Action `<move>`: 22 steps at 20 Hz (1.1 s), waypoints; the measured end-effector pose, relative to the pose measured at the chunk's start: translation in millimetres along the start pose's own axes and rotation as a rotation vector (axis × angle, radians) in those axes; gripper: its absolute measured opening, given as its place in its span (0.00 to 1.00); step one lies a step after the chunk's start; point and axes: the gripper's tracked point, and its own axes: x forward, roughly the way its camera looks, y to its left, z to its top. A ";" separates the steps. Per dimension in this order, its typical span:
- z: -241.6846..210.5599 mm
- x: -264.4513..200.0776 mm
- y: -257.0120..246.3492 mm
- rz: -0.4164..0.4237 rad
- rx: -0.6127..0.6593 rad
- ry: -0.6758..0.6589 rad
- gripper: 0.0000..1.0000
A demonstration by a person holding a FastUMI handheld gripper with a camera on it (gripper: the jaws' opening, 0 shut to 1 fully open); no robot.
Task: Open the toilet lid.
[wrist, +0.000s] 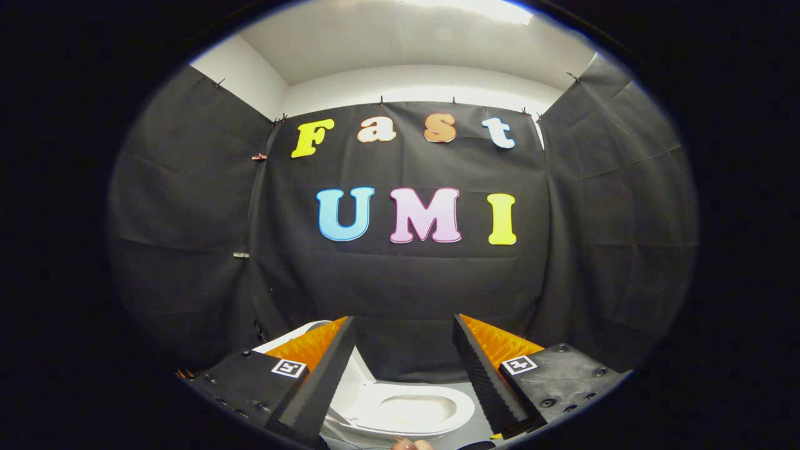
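Note:
A white toilet [409, 409] sits low between and below my two fingers, its seat ring and bowl opening in plain sight. The white lid [361, 382] stands raised at the toilet's left side, partly hidden behind my left finger [325, 375]; its upper edge peeks out beyond that finger. My gripper [403, 320] is open, held above the toilet and aimed at the black cloth wall. Nothing lies between the ridged black pads, and neither finger touches the toilet.
Black cloth walls [406, 287] close in ahead and on both sides, with a white ceiling [406, 44] above. A person's fingertip [412, 444] shows just under the toilet's near rim. Grey floor [481, 428] lies right of the bowl.

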 end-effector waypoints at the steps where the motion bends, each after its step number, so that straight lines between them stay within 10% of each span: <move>1: 1.1 -2.2 -2.6 -0.004 0.000 -0.005 0.97; 22: -0.4 -13.5 -2.0 0.009 0.012 -0.010 0.98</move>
